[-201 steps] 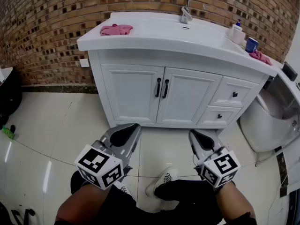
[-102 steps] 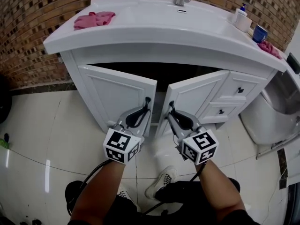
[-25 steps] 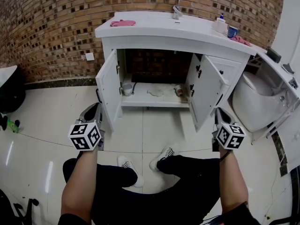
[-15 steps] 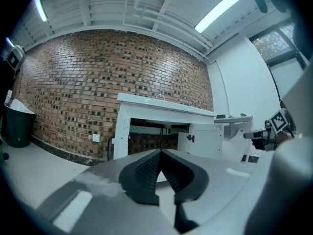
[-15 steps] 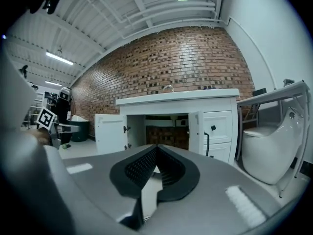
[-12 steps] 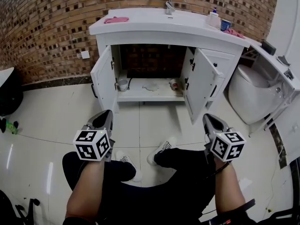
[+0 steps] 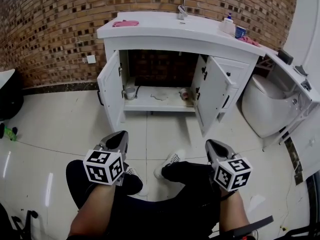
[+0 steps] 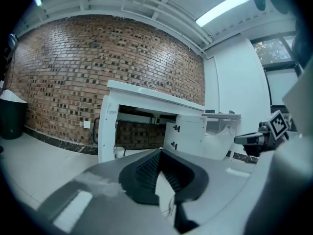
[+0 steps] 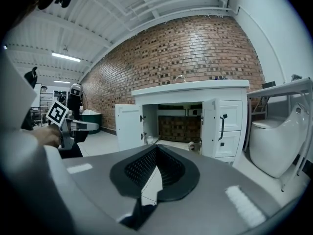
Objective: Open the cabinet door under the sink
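Both low: left gripper [image 7: 122, 134], right gripper [image 7: 209, 143]

Pink cloth [image 7: 125, 23], blue cup [image 7: 240, 32], brick wall [image 7: 50, 29]

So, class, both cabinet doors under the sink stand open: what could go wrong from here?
1. The right door juts into the floor space beside the toilet; someone passing could bump it or strain its hinges.
2. The left door sticks out the same way on the other side.
3. Small things stand on the cabinet shelf, such as the white container near the left door; they might tip if a gripper reaches in.
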Available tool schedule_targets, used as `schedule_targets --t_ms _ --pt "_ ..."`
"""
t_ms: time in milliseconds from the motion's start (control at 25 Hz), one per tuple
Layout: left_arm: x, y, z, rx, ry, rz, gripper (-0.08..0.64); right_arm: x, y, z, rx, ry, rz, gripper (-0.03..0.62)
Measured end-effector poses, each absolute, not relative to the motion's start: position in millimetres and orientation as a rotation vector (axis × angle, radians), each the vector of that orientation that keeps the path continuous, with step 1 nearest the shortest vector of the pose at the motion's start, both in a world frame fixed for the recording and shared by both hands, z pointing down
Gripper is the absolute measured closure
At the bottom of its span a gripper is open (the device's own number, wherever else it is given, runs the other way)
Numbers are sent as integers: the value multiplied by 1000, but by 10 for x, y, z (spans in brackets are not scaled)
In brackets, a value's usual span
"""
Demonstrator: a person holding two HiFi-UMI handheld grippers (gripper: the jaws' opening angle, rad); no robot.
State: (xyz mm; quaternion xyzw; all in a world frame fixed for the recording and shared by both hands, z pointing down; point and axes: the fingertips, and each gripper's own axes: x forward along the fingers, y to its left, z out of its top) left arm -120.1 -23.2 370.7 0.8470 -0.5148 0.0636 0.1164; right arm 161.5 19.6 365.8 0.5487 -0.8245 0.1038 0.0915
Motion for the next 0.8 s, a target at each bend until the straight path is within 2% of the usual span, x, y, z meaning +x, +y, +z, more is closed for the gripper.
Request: schedule_targets --t_ms 800 --pt "-1163 -132 3617 2507 -1487 163 558 1405 308 3687 1581 -2455 281 584"
